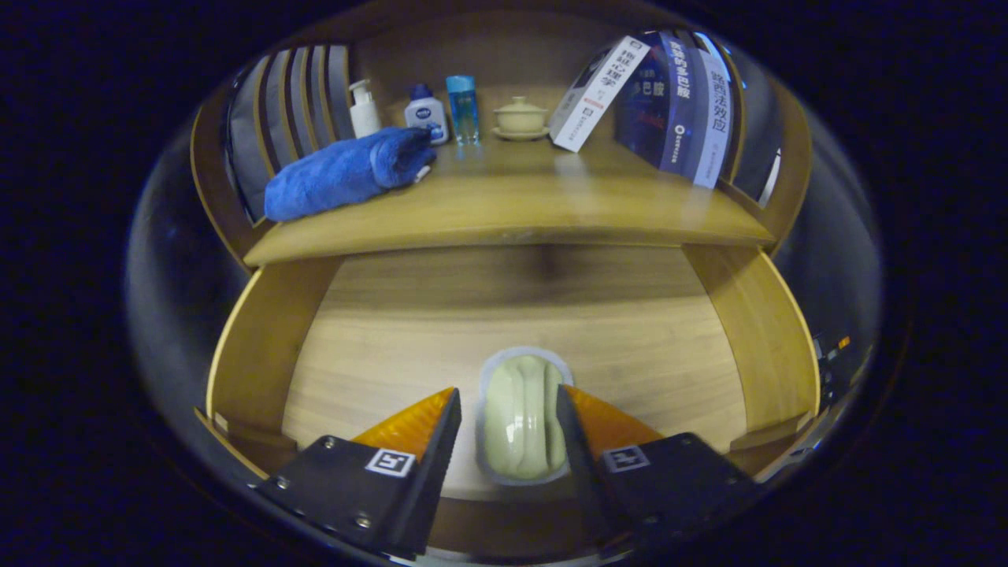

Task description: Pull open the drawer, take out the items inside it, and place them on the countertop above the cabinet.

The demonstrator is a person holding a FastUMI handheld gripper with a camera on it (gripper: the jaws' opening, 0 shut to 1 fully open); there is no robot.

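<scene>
Pale green soap [524,421] in the light wood-grain drawer [520,331]; blue towel [346,172], cream lidded cup [520,116], clear blue bottle [462,108] on the honey-brown worktop [512,213].

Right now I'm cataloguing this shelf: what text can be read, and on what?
"拖延心理学": spine of the leaning white book.
"路西法效应": spine of the rightmost book.
"多巴胺": end of the dark middle book spine.
Bottles: labels too small.
Tongs, open around the pale dish: square markers, no words.

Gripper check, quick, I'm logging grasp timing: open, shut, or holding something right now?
Gripper: open, fingers either side of the pale green item in the open drawer; right finger looks near or at its edge, left stands apart. Not gripped yet.
</scene>
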